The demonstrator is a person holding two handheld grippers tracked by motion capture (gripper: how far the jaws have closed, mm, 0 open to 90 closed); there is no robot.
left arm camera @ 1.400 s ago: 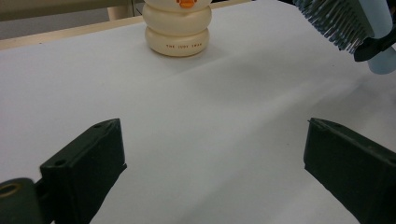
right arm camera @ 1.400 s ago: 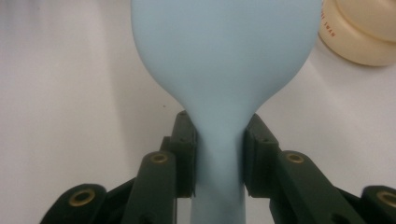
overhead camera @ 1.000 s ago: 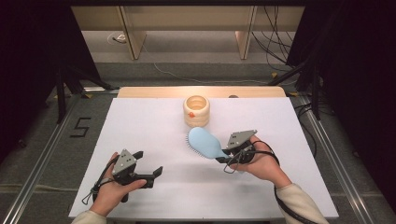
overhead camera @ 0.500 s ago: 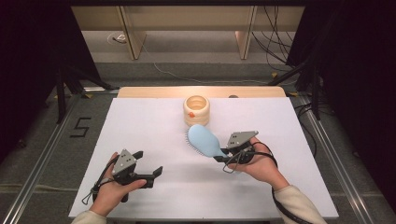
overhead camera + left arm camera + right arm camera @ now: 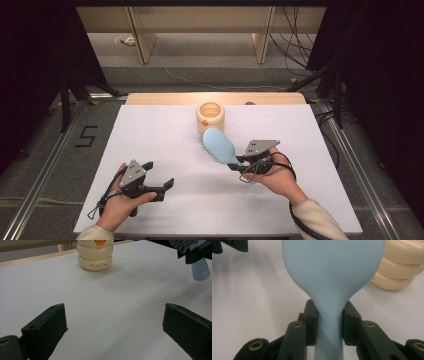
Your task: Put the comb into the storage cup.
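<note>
Fingers of the right gripper (image 5: 239,165) clamp the neck of a light blue plastic hairbrush (image 5: 220,145), its paddle raised ahead of them toward a cream ribbed round holder (image 5: 210,116). Left gripper (image 5: 162,175) fingers gape wide over the white bench (image 5: 165,135), holding nothing.

Grey floor (image 5: 45,155), white table (image 5: 150,130)

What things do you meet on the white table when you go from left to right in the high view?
Left gripper, open, over the table → cream ring-shaped holder with an orange mark → light blue hairbrush, bristles down → right gripper, shut on the hairbrush handle.
</note>
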